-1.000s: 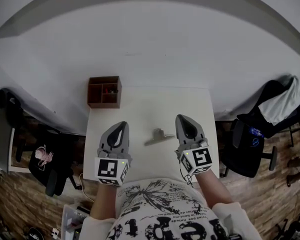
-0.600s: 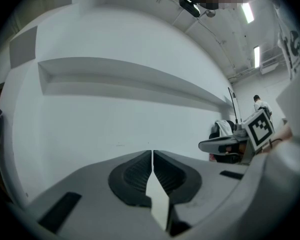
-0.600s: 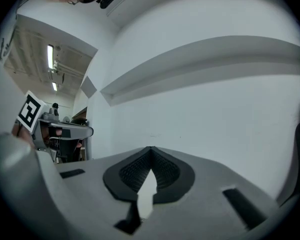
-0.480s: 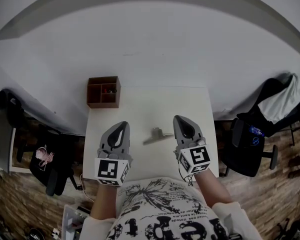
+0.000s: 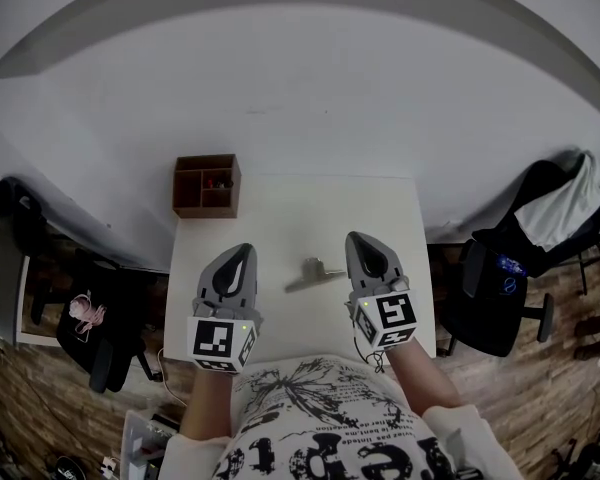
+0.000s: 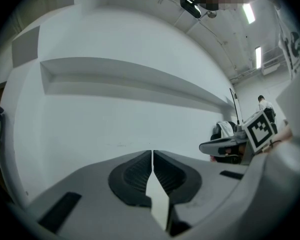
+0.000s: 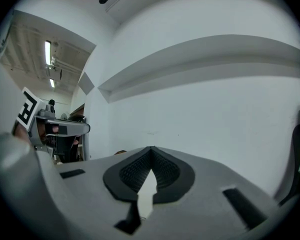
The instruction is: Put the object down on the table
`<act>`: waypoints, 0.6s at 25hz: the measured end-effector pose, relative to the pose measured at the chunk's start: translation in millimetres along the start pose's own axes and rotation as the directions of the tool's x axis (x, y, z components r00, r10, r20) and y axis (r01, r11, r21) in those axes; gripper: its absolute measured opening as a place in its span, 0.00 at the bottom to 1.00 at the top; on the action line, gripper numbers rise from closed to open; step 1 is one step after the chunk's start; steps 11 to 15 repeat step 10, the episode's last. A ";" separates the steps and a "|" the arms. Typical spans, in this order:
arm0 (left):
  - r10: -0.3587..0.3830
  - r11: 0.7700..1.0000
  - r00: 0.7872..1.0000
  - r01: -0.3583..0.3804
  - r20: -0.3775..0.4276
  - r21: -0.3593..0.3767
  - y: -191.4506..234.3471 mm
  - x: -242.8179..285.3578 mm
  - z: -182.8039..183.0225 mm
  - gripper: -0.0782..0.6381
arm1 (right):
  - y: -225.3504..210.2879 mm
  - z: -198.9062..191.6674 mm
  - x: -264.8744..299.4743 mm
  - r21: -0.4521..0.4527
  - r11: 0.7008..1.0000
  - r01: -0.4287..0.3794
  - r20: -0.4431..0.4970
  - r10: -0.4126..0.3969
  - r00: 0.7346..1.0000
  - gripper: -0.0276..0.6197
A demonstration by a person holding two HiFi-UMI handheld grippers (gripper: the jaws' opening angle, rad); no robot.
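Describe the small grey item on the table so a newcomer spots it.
Find the white table. Near its middle, apart from the brown wooden compartment box at its far left corner, lies a small grey metallic piece. It alone lies loose and flat.

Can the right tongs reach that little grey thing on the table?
Probably yes. The grey thing lies on the bare table just beside the right tongs, with nothing between them. The tongs are shut, so they'd need to open first.

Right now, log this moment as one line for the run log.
left tool: shut, empty | right tool: shut, empty | grey object: lying on table, between tools | wooden box: table's far left corner
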State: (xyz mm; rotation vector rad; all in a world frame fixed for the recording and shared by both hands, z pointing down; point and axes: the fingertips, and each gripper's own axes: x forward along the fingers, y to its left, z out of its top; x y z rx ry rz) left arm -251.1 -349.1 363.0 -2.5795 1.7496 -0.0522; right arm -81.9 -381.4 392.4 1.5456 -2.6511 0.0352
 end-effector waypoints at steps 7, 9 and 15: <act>-0.010 1.000 1.000 0.010 -0.007 0.008 1.4 2.6 -1.0 0.13 | 4.4 1.1 5.4 -0.004 1.000 -0.015 -0.004 0.015 1.000 0.03; -0.015 1.000 1.000 0.015 -0.007 0.009 -0.3 3.7 -1.2 0.13 | 5.5 -0.1 5.6 -0.005 1.000 -0.018 -0.010 0.018 1.000 0.03; -0.017 1.000 1.000 0.017 -0.007 0.009 -1.2 4.2 -1.3 0.13 | 6.0 -0.8 5.5 -0.004 1.000 -0.019 -0.013 0.019 1.000 0.03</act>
